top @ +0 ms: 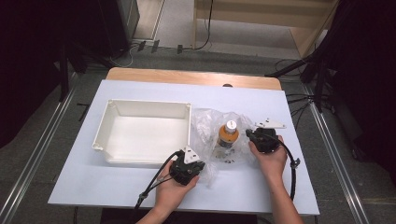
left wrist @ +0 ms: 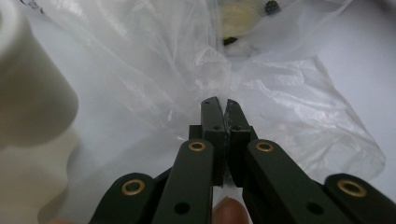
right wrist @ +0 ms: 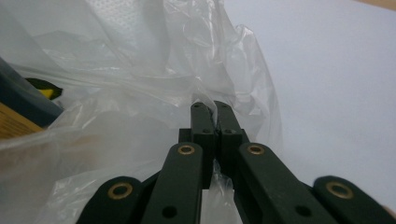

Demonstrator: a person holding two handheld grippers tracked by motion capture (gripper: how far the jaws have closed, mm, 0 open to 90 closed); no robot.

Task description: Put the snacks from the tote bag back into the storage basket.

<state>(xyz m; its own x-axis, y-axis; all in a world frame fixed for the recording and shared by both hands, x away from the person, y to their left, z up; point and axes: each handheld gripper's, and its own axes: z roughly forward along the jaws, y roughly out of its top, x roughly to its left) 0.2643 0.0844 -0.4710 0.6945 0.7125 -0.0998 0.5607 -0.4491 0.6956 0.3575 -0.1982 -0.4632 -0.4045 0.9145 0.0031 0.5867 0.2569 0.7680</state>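
Clear crinkled plastic bag (top: 210, 126): thin, limp, slippery | left gripper (left wrist: 218, 103), right gripper (right wrist: 208, 106): both pinch film edges | likely tears; grip bunched rim.

This looks like a lab or recording studio set up for data capture, not a home. The surface (top: 140, 186) is a wooden table covered with a plain white sheet, and it is the landmark here. Black curtains (top: 28, 56) hang to the left and right of it. Metal rails (top: 37, 154) run along the grey carpeted floor on both sides of it. Beyond its far edge, cables (top: 135, 49) trail across the floor, dark stand legs (top: 308, 65) rise at the far right, and a pale wooden shelf unit (top: 280, 18) stands behind.
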